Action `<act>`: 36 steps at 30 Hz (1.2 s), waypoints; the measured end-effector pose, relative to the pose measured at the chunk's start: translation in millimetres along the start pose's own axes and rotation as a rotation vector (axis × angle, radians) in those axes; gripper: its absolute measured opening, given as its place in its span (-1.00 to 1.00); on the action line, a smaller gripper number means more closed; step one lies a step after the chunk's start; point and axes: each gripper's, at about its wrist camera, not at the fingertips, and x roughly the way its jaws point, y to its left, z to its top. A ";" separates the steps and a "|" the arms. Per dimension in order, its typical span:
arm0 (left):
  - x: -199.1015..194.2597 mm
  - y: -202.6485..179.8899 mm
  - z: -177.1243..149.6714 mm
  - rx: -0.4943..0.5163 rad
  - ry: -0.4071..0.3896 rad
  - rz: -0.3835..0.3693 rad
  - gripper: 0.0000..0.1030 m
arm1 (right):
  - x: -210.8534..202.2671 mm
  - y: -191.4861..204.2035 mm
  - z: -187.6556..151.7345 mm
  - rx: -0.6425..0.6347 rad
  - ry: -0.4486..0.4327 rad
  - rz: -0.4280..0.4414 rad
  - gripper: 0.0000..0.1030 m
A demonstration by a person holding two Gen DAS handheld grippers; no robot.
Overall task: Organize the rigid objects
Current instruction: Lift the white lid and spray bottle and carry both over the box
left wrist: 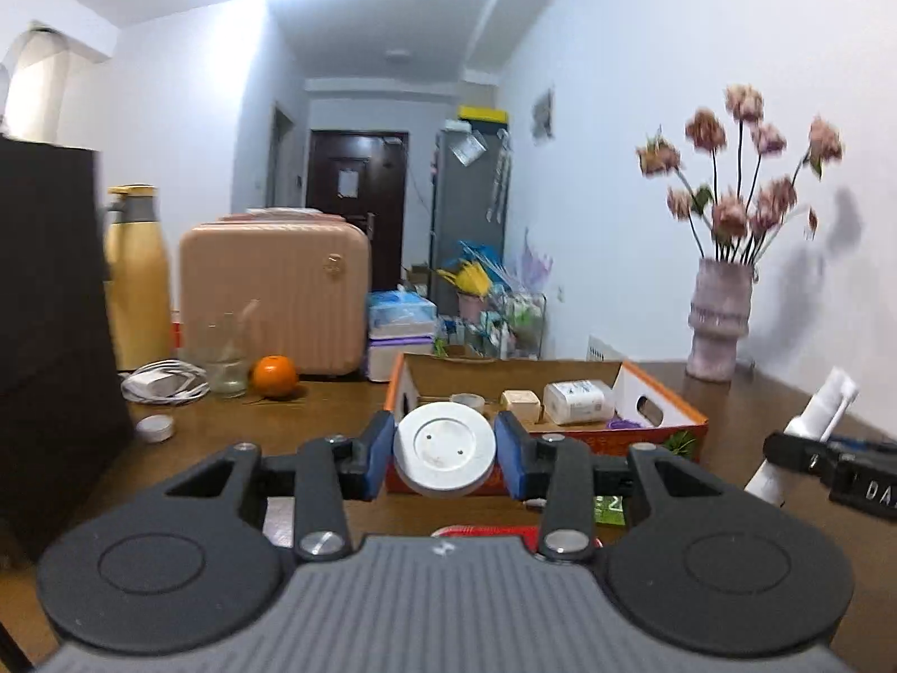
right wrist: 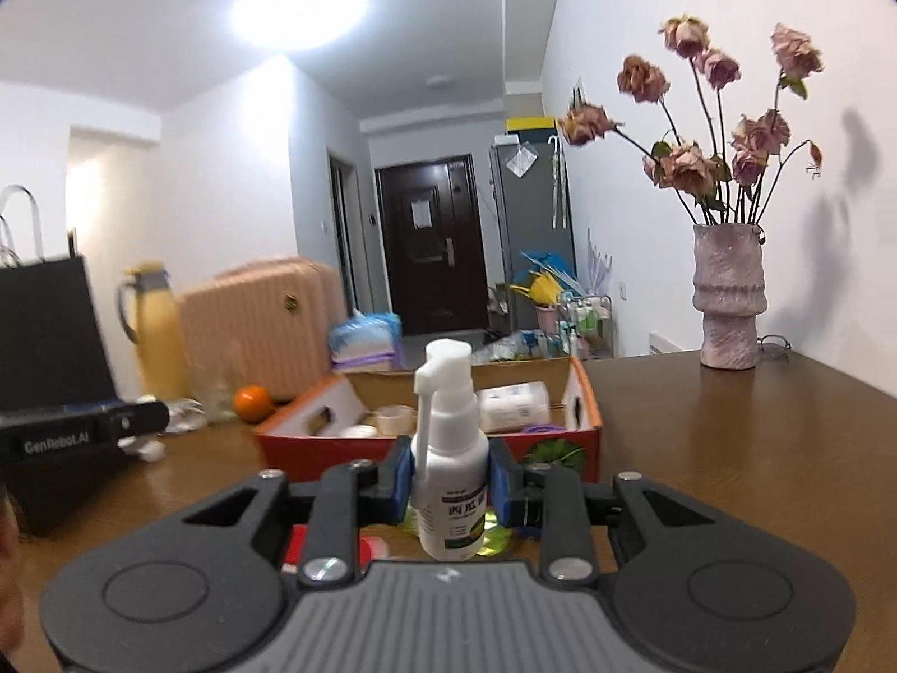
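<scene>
My left gripper (left wrist: 445, 451) is shut on a round white disc-shaped container (left wrist: 444, 448), held above the table just in front of an orange cardboard box (left wrist: 661, 426). The box holds a white jar (left wrist: 577, 401), a beige block (left wrist: 521, 405) and a tape roll (left wrist: 468, 401). My right gripper (right wrist: 448, 476) is shut on a white spray bottle (right wrist: 451, 454) with a green label, held upright in front of the same box (right wrist: 583, 420). The spray bottle also shows at the right of the left wrist view (left wrist: 807, 432).
On the wooden table (right wrist: 757, 448) stand a vase of dried flowers (left wrist: 720, 331), an orange (left wrist: 273, 376), a glass (left wrist: 224, 359), a white cable (left wrist: 162, 384), a small tin (left wrist: 155, 429), a yellow flask (left wrist: 137, 280), a pink case (left wrist: 274, 297) and a black bag (left wrist: 50, 336). A red item (left wrist: 482, 531) lies under my left gripper.
</scene>
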 end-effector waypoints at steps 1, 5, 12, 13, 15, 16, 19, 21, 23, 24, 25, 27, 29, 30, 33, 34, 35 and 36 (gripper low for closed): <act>-14.4 2.9 -2.4 -0.012 -0.012 0.005 -0.23 | -10.1 7.3 -2.8 -0.010 -0.003 0.009 -0.48; -57.7 6.6 -13.9 -0.014 -0.029 0.003 -0.23 | -42.3 31.1 -11.2 -0.076 -0.026 0.016 -0.48; -100.3 13.0 -17.5 -0.017 -0.083 0.005 -0.23 | -79.2 54.6 -18.0 -0.087 -0.064 0.026 -0.48; -103.7 12.6 -16.6 -0.015 -0.094 0.002 -0.23 | -83.0 55.8 -19.1 -0.088 -0.063 0.022 -0.48; -106.6 11.0 -14.9 -0.012 -0.104 -0.008 -0.23 | -87.6 56.1 -20.0 -0.085 -0.063 0.015 -0.48; -107.0 11.1 -15.1 -0.012 -0.107 -0.013 -0.23 | -88.9 55.4 -19.8 -0.083 -0.064 0.012 -0.48; -102.2 10.1 -17.1 -0.016 -0.094 -0.019 -0.23 | -87.9 51.6 -18.9 -0.079 -0.070 -0.001 -0.48; -94.6 10.1 -18.8 -0.018 -0.080 -0.012 -0.23 | -83.2 48.7 -18.3 -0.074 -0.069 -0.008 -0.48; -84.6 11.5 -16.7 -0.014 -0.081 -0.012 -0.23 | -72.6 43.7 -15.1 -0.072 -0.061 -0.008 -0.48; -77.8 11.1 -13.6 -0.009 -0.089 -0.010 -0.23 | -65.3 41.2 -12.2 -0.072 -0.055 -0.004 -0.48; -69.4 10.6 -9.5 -0.001 -0.100 -0.008 -0.23 | -57.6 39.2 -8.7 -0.074 -0.050 0.001 -0.48; -48.0 9.4 0.6 0.026 -0.117 -0.008 -0.23 | -37.3 32.4 3.8 -0.081 -0.040 0.017 -0.48; -19.7 9.9 14.6 0.042 -0.114 -0.014 -0.23 | -13.6 23.5 18.9 -0.082 -0.035 0.037 -0.48; -1.0 10.4 23.7 0.048 -0.106 -0.028 -0.23 | 3.6 17.4 28.7 -0.081 -0.024 0.054 -0.48; 56.4 11.7 49.5 0.058 -0.060 -0.040 -0.23 | 56.0 -1.6 55.9 -0.063 0.024 0.077 -0.48; 78.6 12.7 58.4 0.061 -0.041 -0.046 -0.23 | 73.7 -6.7 64.4 -0.067 0.037 0.077 -0.48; 100.2 14.8 66.3 0.059 -0.011 -0.049 -0.23 | 91.5 -10.1 71.6 -0.077 0.058 0.078 -0.48; 123.3 16.3 73.5 0.054 0.022 -0.045 -0.23 | 111.9 -14.2 79.3 -0.089 0.087 0.081 -0.48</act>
